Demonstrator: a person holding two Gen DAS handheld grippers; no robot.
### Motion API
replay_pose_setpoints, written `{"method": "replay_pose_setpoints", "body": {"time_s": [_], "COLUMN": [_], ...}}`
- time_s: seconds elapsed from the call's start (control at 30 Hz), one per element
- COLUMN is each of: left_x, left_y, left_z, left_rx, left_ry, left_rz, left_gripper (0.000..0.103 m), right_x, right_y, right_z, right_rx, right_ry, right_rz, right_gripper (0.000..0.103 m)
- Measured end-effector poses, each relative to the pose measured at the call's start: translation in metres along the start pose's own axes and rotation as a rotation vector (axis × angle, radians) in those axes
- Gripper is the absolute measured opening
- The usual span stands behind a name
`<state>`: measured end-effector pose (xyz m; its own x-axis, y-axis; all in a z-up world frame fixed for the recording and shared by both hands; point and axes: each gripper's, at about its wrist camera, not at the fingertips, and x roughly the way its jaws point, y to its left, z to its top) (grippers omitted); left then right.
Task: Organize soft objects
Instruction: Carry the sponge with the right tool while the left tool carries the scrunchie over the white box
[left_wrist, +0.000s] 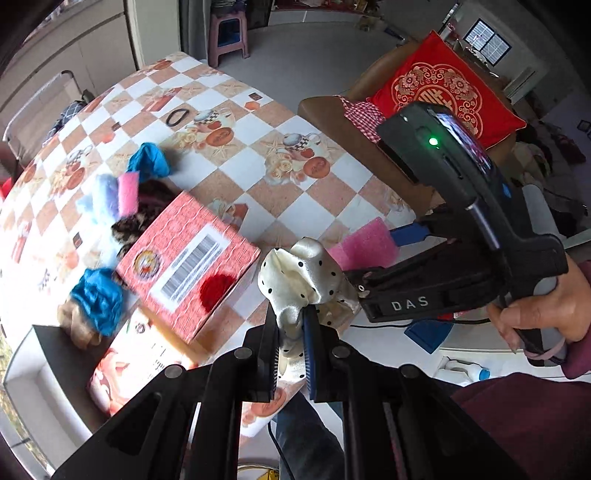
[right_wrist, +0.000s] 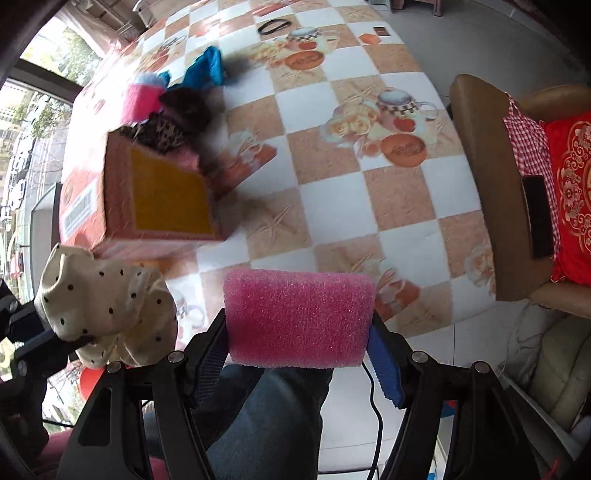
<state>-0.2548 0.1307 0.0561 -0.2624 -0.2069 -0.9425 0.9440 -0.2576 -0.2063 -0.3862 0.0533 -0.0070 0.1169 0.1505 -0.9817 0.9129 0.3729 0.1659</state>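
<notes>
Cream polka-dotted satin scrunchie is clamped in the left hand-held gripper; a pink foam sponge block is gripped by the right hand-held gripper. Farther left, a red cardboard box is seen on the checkered desk.

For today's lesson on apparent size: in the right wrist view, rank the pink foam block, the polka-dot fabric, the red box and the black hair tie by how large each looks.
1. Red box
2. Pink foam block; it sits close to the camera, so it looks enlarged
3. Polka-dot fabric, near the foam in apparent size, so this order is unsure
4. Black hair tie
</notes>
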Motion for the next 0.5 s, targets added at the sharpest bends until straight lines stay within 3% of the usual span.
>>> {"method": "replay_pose_setpoints", "body": {"time_s": [0.2, 0.5], "left_x": [-0.031, -0.081], "left_y": [0.047, 0.148], "left_z": [-0.065, -0.157], "left_rx": [-0.162, -0.583], "left_ry": [-0.035, -0.145], "left_rz": [0.073, 0.237], "left_gripper": [0.013, 0.013], "right_x": [0.006, -0.004], "right_y": [0.075, 0.209], "right_z": [-0.026, -0.020], "right_rx": [-0.184, -0.527], "right_ry": [0.042, -0.011], "right_rz": [0.042, 0.065], "right_gripper": [0.071, 0.071]}}
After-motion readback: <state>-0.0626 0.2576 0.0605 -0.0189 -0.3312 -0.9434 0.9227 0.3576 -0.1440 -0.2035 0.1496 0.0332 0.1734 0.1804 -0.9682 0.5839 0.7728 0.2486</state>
